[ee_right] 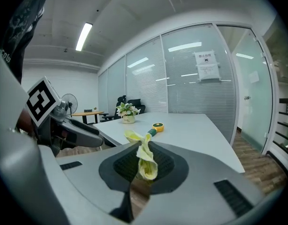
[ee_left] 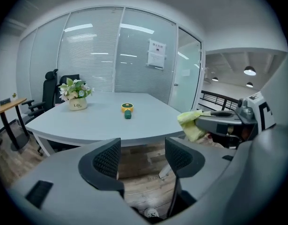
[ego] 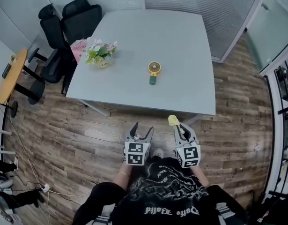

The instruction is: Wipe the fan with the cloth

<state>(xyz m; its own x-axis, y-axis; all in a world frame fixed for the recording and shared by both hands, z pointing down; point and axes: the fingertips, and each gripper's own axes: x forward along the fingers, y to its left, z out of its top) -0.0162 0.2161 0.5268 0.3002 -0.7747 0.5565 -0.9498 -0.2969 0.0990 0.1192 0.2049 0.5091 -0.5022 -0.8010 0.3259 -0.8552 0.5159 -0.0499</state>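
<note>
A small hand-held fan point(ego: 153, 70) with a yellow round head and a green handle lies flat near the middle of the grey table point(ego: 181, 46); it also shows as the fan point(ee_left: 127, 110) and the fan point(ee_right: 156, 127) in the gripper views. My right gripper point(ego: 177, 123) is shut on a yellow cloth point(ego: 173, 120), held in the air short of the table's near edge; the cloth point(ee_right: 144, 159) bunches between its jaws. My left gripper point(ego: 140, 130) hangs beside it, open and empty, with wooden floor visible between its pads point(ee_left: 107, 159).
A white pot of flowers point(ego: 100, 54) stands at the table's left side. Two black office chairs point(ego: 71, 25) sit at the far left corner, a small round wooden table point(ego: 11, 76) further left. Glass partitions point(ego: 237, 18) close the room behind.
</note>
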